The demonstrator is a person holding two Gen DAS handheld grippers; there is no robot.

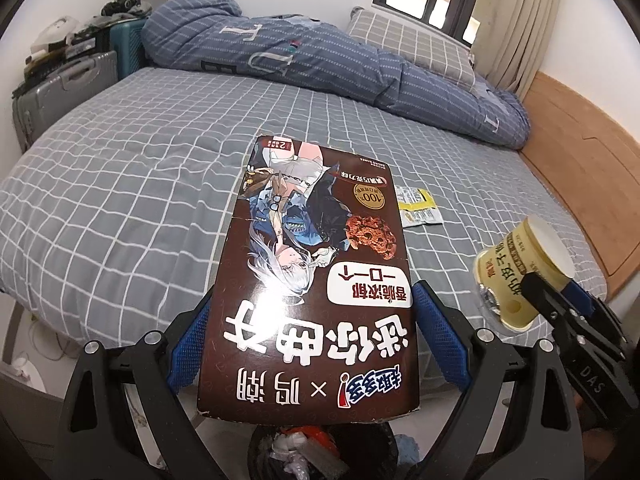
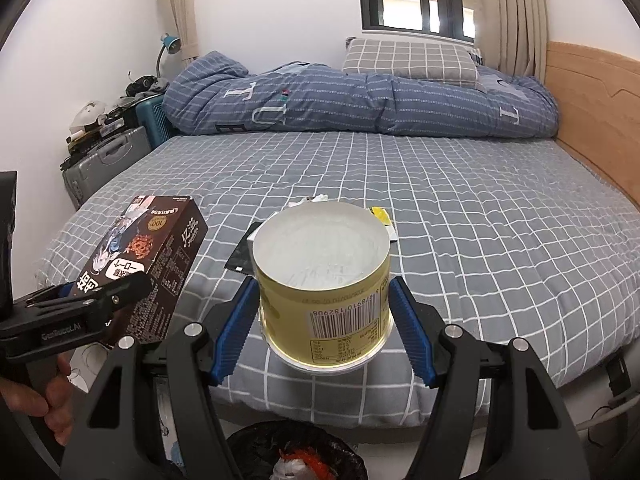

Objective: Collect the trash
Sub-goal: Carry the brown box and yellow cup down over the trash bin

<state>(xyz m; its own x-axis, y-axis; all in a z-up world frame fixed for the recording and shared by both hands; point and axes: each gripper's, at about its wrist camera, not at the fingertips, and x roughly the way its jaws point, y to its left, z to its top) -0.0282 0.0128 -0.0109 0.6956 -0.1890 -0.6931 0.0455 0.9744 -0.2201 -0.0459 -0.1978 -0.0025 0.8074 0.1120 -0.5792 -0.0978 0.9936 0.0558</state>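
A brown cookie box (image 1: pixel 308 280) with a cartoon figure and white lettering is held in my left gripper (image 1: pixel 312 312), whose blue pads press its long sides. The same box (image 2: pixel 148 264) shows at the left of the right wrist view. My right gripper (image 2: pixel 324 292) is shut on a yellow paper cup (image 2: pixel 324 280), upside down with its white bottom facing up; that cup (image 1: pixel 516 276) appears at the right of the left wrist view. A black trash bin (image 1: pixel 324 456) with a bag of waste sits below both grippers, also seen as the bin (image 2: pixel 296 452) at the lower edge.
Small wrappers (image 1: pixel 420 210) lie on the grey checked bed (image 1: pixel 120 200); a black packet (image 2: pixel 240 256) and yellow wrapper (image 2: pixel 382 216) sit behind the cup. A blue duvet (image 2: pixel 360 108), pillow, suitcases (image 2: pixel 108 164) at left and wooden bed frame (image 2: pixel 592 120) at right.
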